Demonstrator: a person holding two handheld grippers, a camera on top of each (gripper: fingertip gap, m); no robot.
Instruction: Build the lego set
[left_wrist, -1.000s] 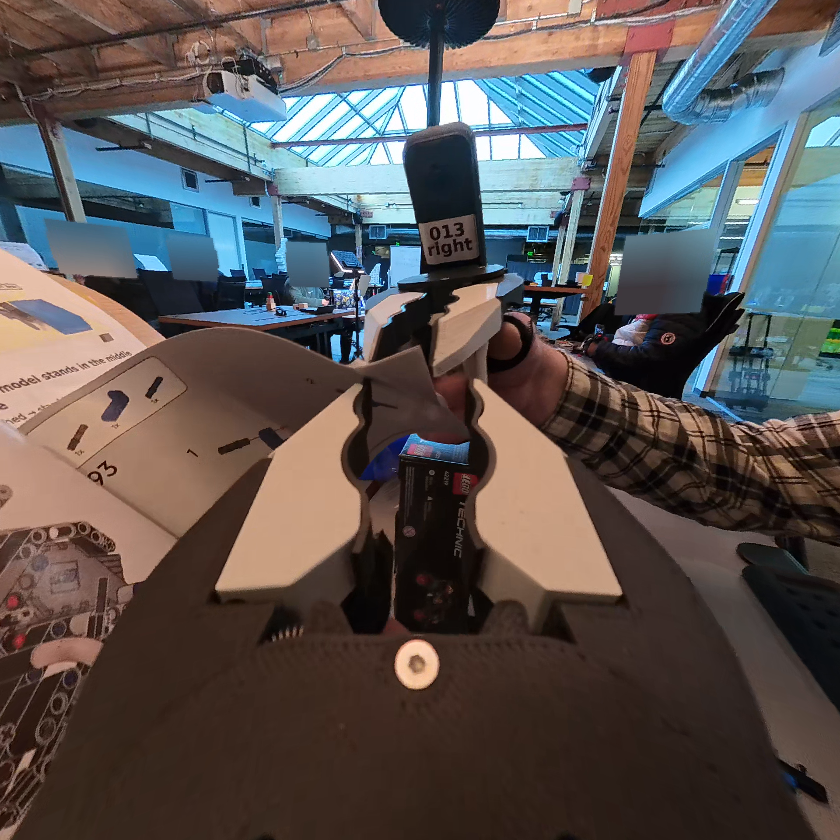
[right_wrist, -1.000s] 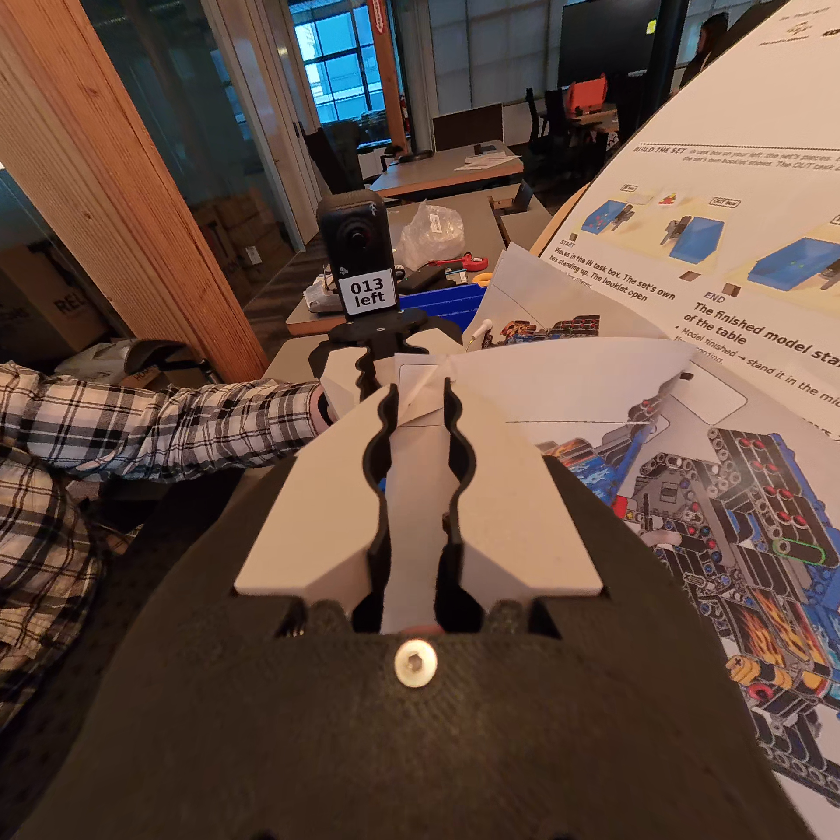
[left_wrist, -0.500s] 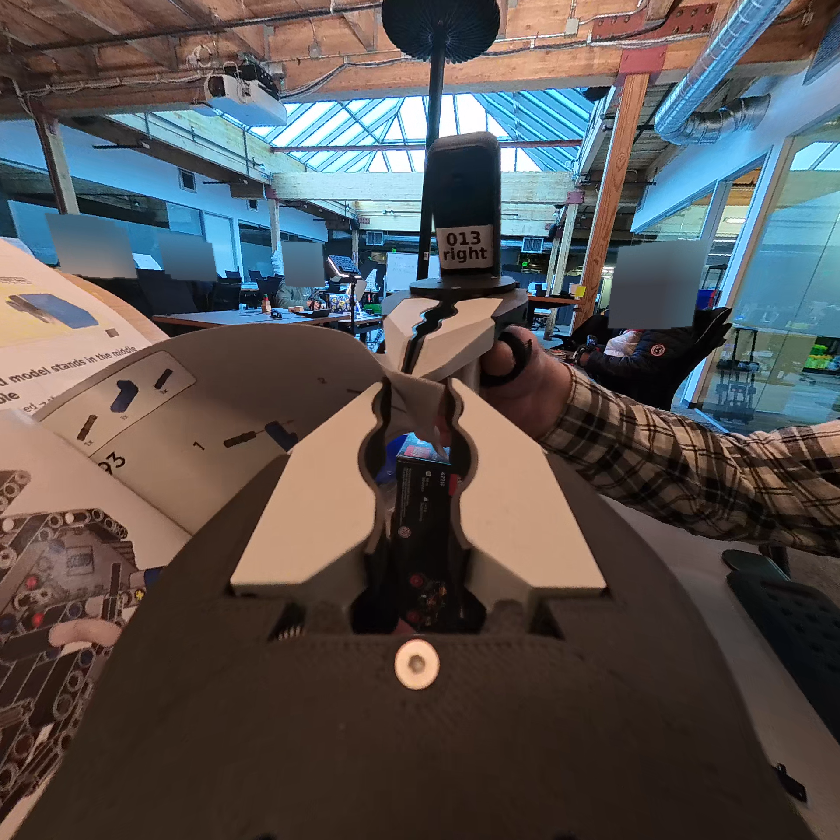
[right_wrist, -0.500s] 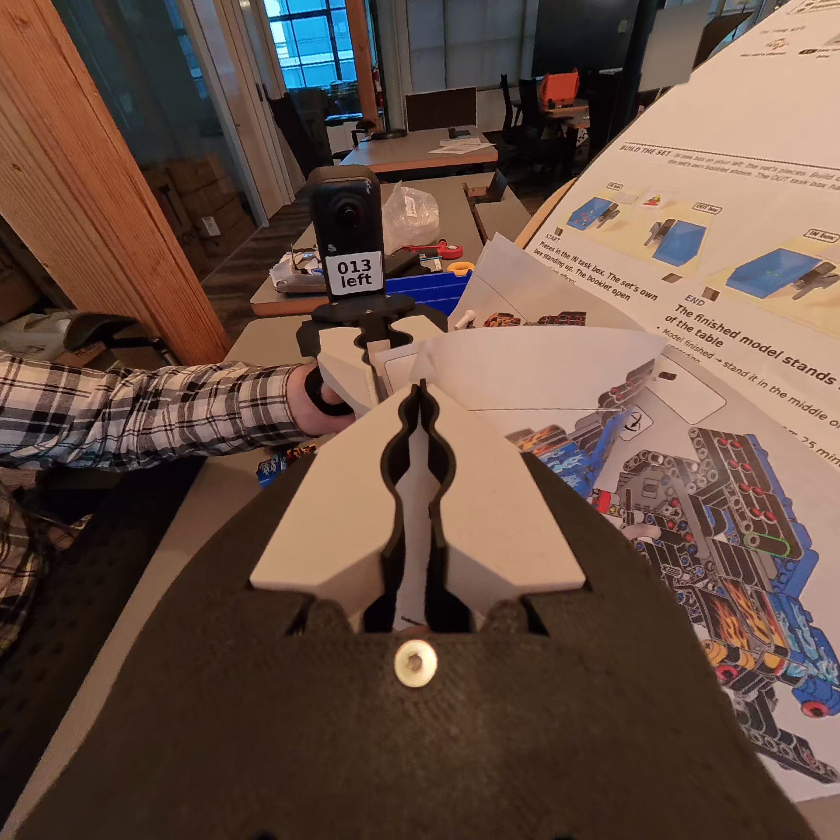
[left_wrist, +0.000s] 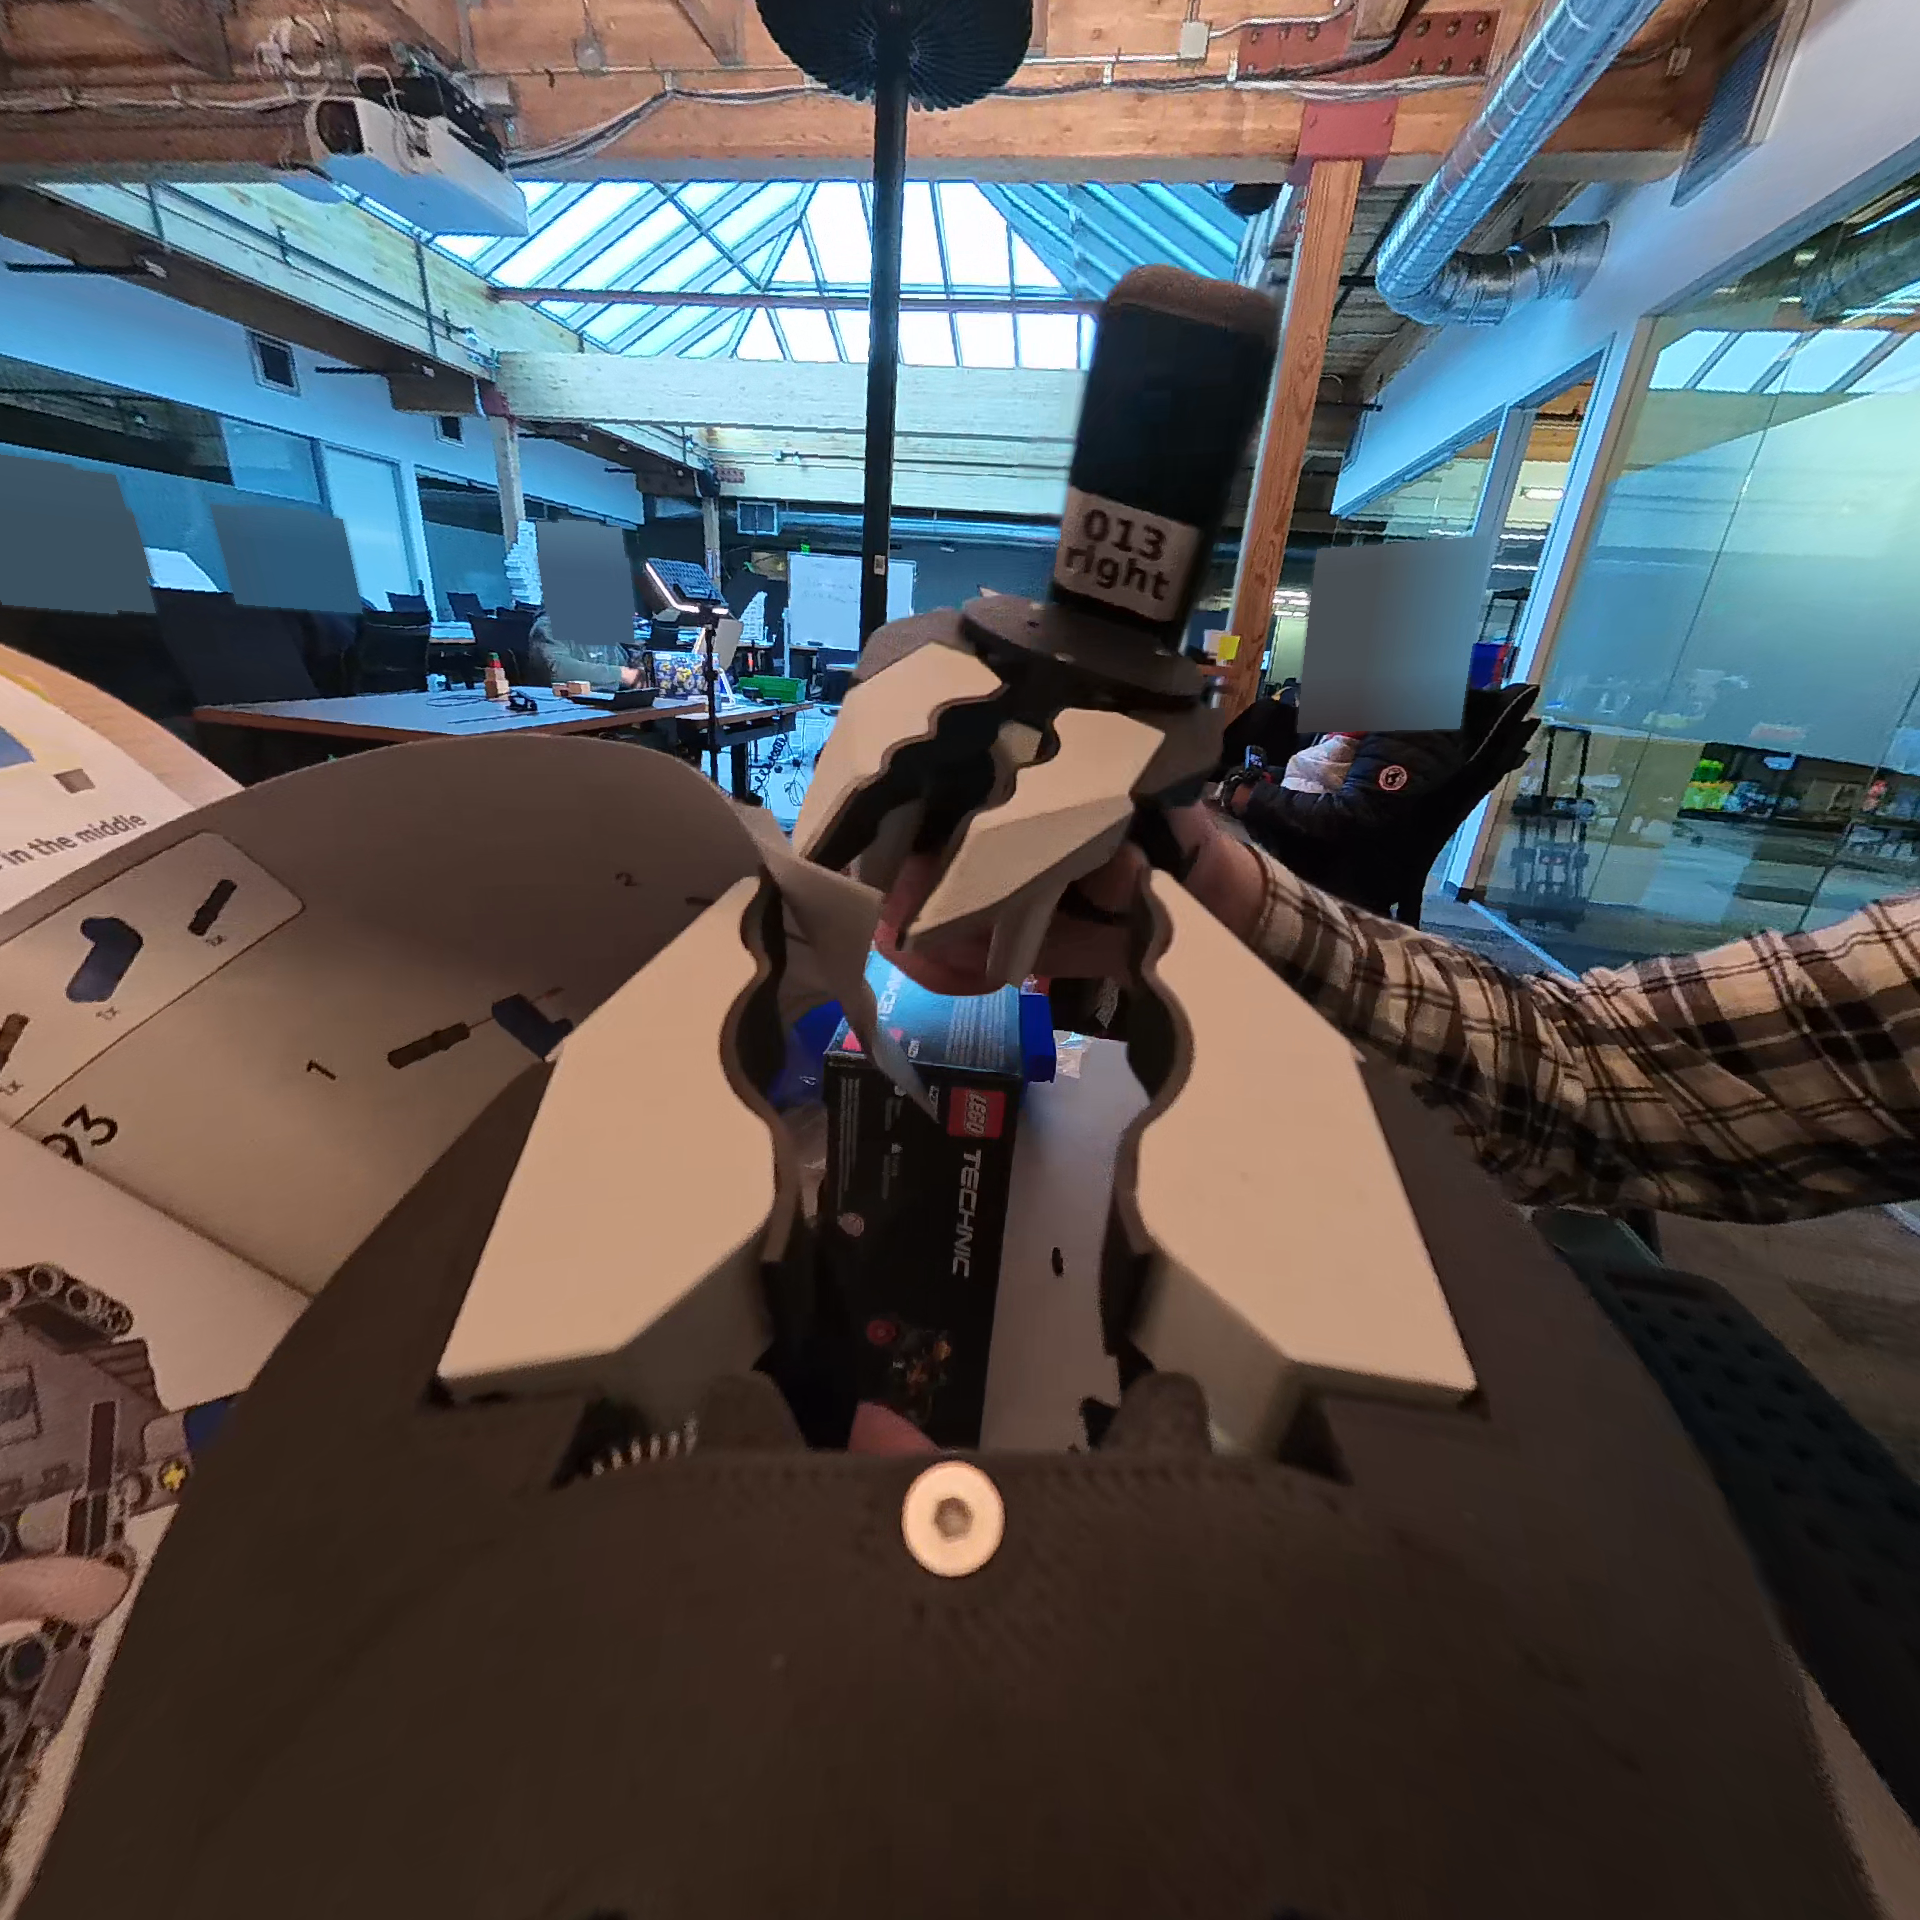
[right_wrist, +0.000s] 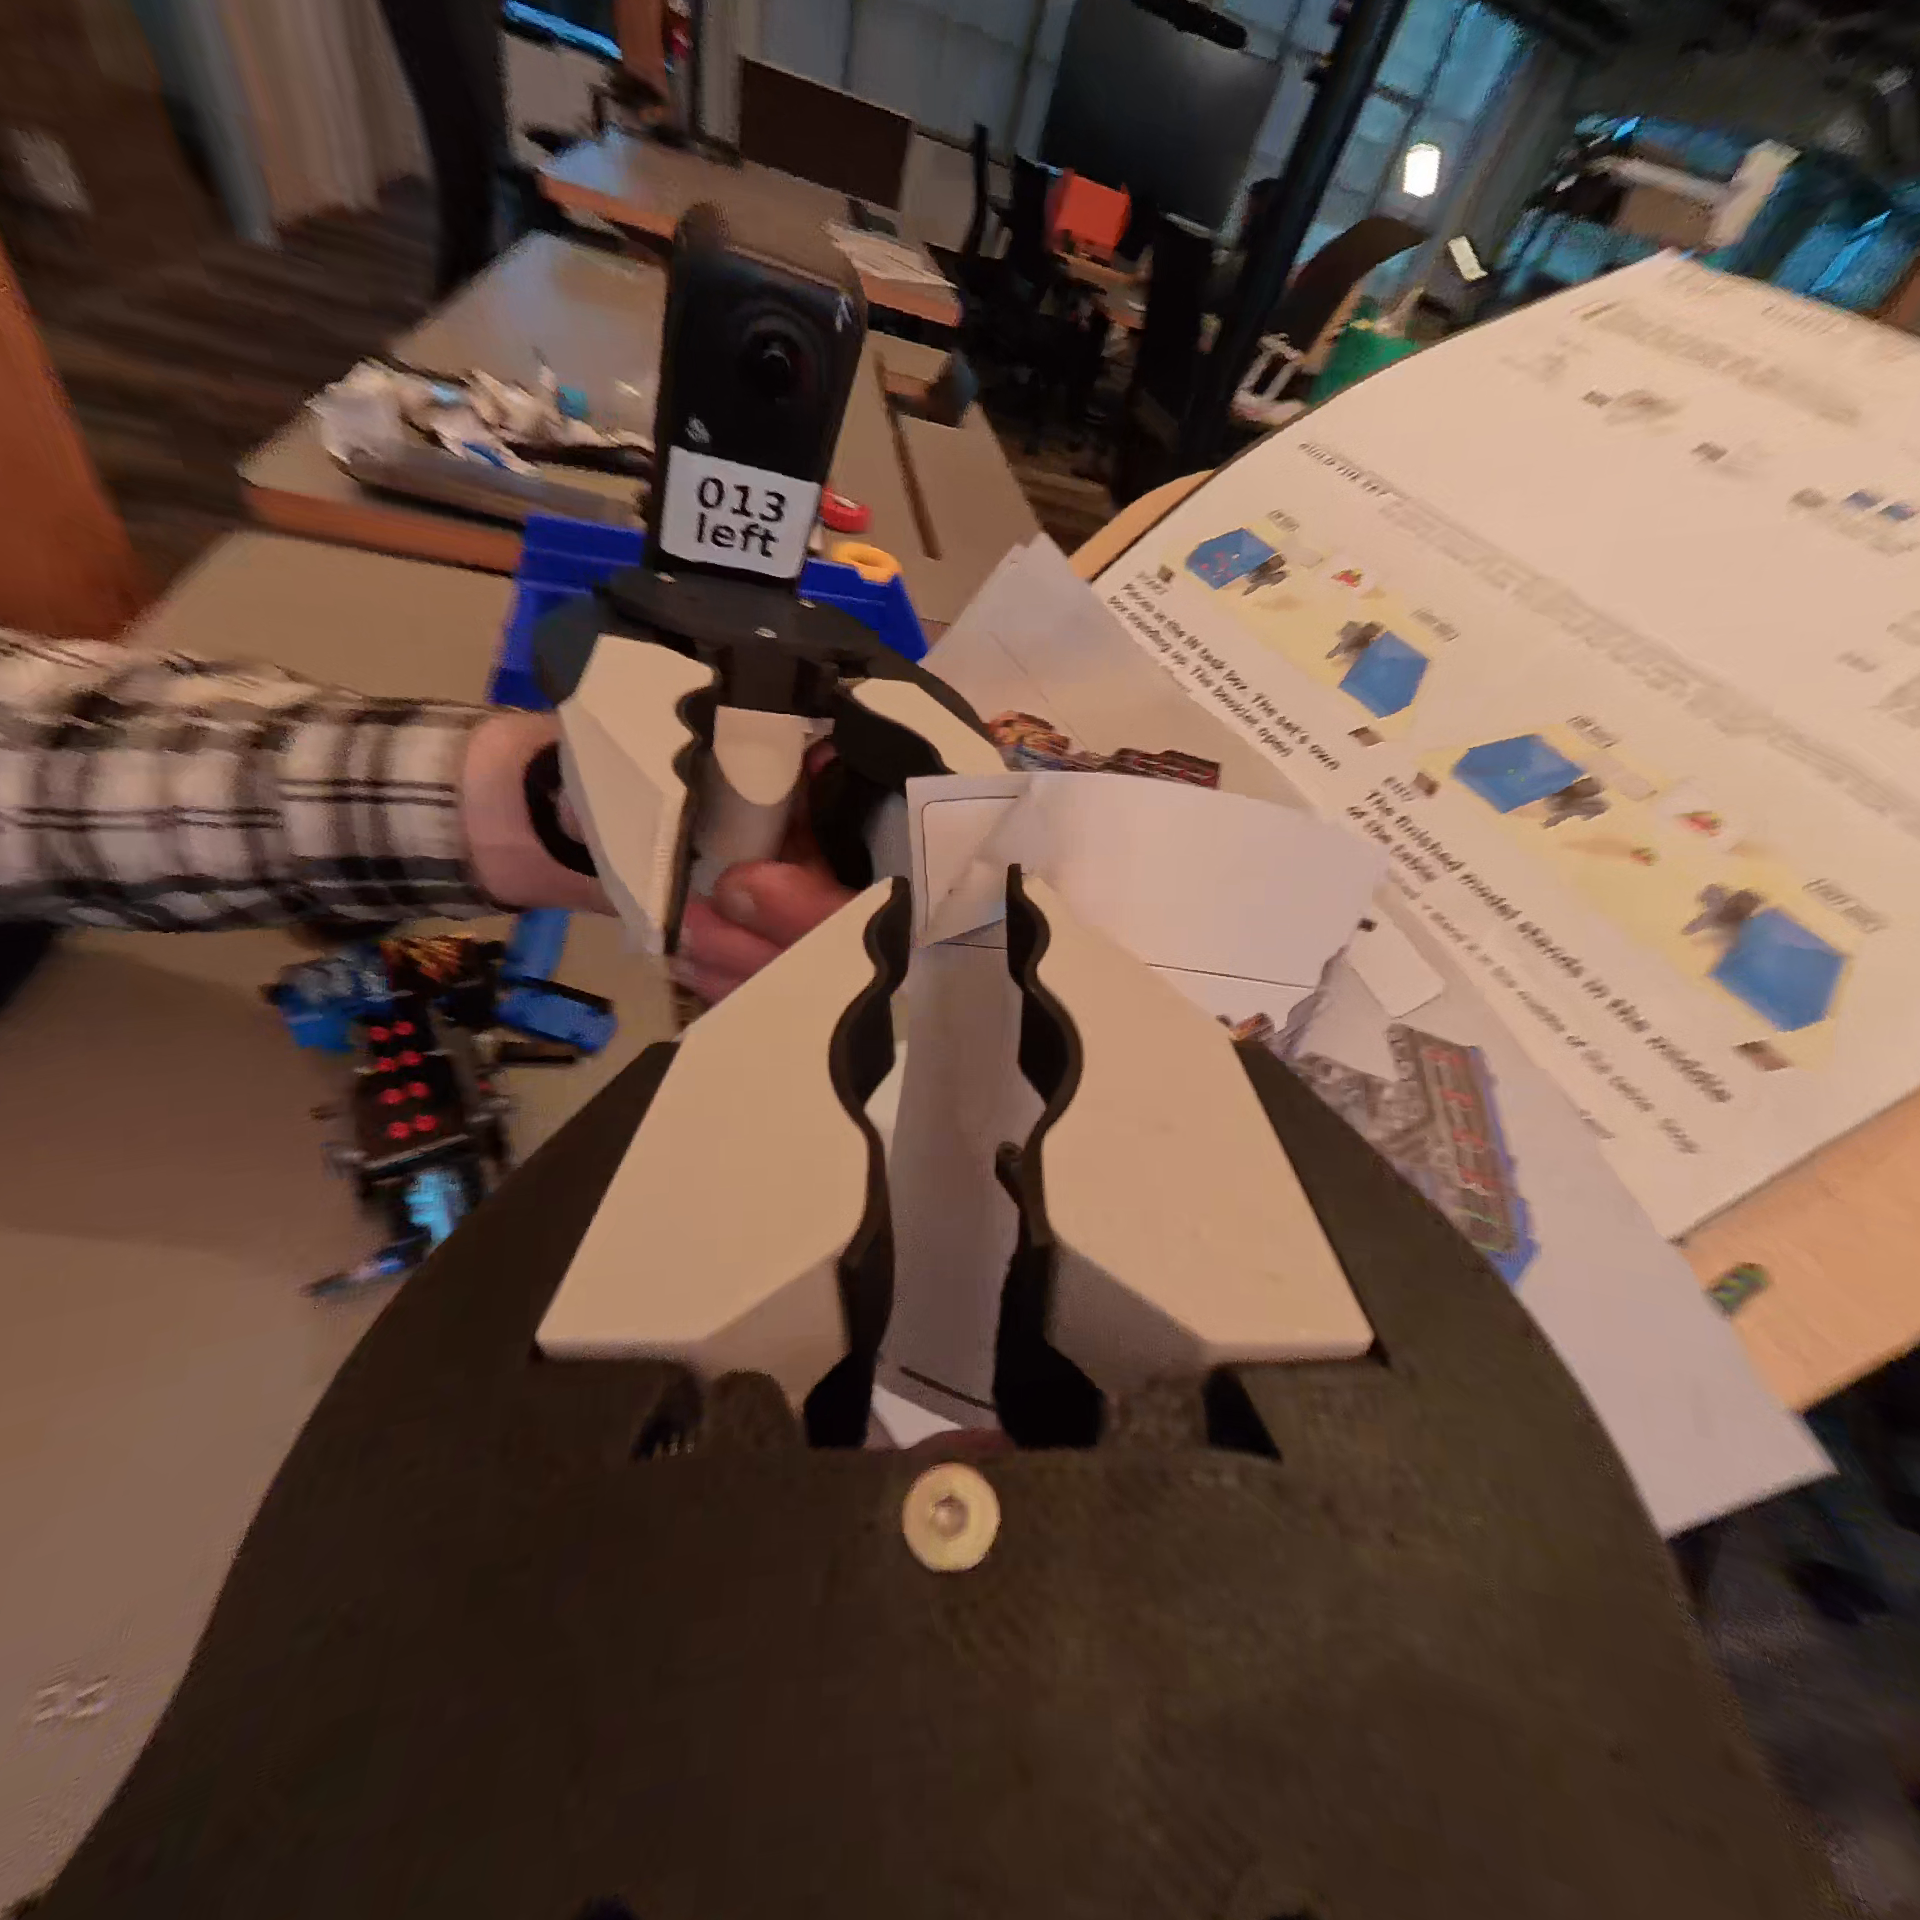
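Left gripper (left_wrist: 951, 997) spread wide above black box (left_wrist: 920, 1174); right gripper (right_wrist: 956, 904) parted around booklet page (right_wrist: 1143, 862); blue bin (right_wrist: 561, 582) contents hidden.

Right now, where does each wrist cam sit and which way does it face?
Left wrist view: on the left gripper, aimed forward and up; sees the black box, the curled booklet page and the skylight; own open fingers, plus the right gripper and a plaid sleeve.
Right wrist view: on the right gripper, aimed the opposite way and down; sees the page, the lego model and a blue bin; own fingers, plus the left gripper and the other sleeve.
Shared: the page; the cameras face each other.
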